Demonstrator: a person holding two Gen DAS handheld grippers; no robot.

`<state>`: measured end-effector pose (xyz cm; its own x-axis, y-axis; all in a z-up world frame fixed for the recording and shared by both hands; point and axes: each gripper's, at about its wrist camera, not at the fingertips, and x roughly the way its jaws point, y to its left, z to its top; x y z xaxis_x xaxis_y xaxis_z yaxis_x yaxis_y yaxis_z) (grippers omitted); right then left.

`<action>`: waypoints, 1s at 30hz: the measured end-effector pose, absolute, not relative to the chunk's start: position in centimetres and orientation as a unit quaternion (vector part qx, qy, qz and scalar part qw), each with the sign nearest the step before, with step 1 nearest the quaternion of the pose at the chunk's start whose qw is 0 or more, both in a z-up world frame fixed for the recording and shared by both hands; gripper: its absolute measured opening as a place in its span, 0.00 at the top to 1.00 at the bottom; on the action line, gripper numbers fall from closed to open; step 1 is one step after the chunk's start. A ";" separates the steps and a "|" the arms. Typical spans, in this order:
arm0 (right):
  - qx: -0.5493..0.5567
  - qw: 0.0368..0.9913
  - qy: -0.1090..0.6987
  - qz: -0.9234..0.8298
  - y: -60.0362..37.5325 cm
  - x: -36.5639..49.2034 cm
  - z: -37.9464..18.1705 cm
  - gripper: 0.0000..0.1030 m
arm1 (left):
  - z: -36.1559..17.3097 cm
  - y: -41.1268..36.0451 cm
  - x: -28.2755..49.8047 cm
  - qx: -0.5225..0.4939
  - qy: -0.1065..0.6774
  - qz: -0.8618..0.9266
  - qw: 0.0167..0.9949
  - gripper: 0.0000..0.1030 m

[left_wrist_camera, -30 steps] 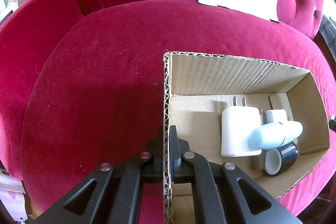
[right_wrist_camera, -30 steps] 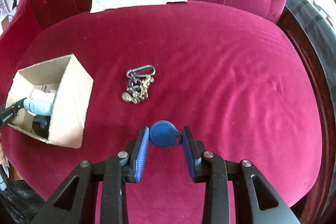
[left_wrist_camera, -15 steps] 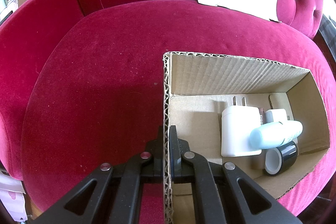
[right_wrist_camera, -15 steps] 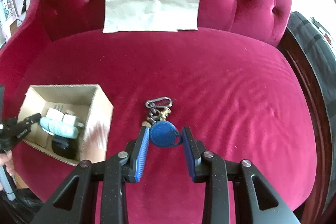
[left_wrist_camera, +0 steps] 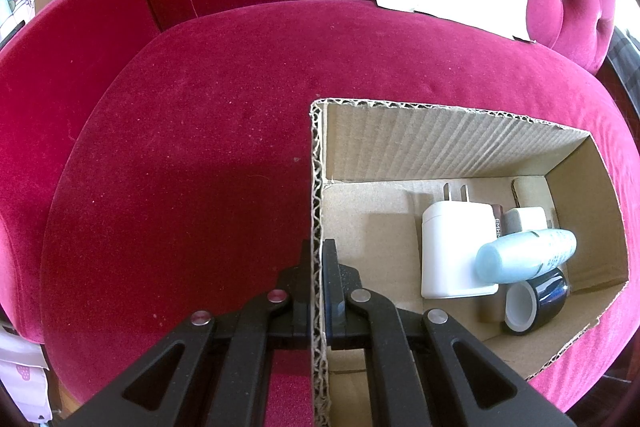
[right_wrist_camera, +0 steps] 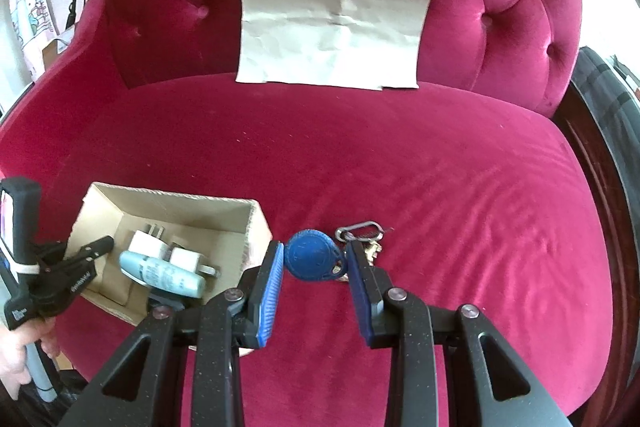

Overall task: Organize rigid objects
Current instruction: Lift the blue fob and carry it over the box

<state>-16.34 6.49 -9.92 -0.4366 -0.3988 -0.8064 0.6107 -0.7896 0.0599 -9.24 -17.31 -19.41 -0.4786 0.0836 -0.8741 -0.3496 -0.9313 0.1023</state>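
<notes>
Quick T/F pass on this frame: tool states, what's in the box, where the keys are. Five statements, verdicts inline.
1. The left tool is clamped on the cardboard box wall. True.
2. The right tool is empty. False: its pads grip a blue key fob, with the key bunch attached to it.
3. A white charger plug lies in the box. True.
4. The pale blue bottle stands upright on the red sofa seat. False: it lies on its side inside the box, over the plug.
5. A black tape roll is in the box. True.
</notes>
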 end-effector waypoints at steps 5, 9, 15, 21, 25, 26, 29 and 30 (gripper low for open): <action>0.431 0.312 0.123 -0.838 5.1 -15.6 -9.6 0.67 | -19.4 -17.3 -9.2 -0.495 0.134 0.849 0.127 0.97; 0.430 0.322 0.121 -0.835 4.1 -15.1 -9.6 0.67 | -19.4 -17.4 -9.2 -0.495 0.134 0.849 0.127 0.97; 0.428 0.339 0.124 -0.829 2.5 -14.4 -9.6 0.67 | -19.3 -17.5 -9.1 -0.479 0.178 0.839 0.186 0.97; 0.429 0.353 0.124 -0.822 1.0 -13.8 -9.8 0.67 | -19.3 -17.4 -9.0 -0.479 0.178 0.839 0.186 0.97; 0.430 0.364 0.129 -0.816 -0.2 -13.1 -10.0 0.67 | -19.3 -17.4 -9.0 -0.479 0.178 0.839 0.186 0.97; 0.431 0.366 0.130 -0.814 -0.5 -13.0 -10.1 0.67 | -19.3 -17.4 -9.0 -0.479 0.178 0.839 0.186 0.97; 0.434 0.373 0.132 -0.809 -1.2 -12.6 -10.4 0.67 | -19.3 -17.6 -8.9 -0.479 0.178 0.839 0.186 0.97; 0.436 0.377 0.132 -0.806 -1.4 -12.5 -10.5 0.67 | -19.3 -17.5 -9.0 -0.479 0.178 0.839 0.186 0.97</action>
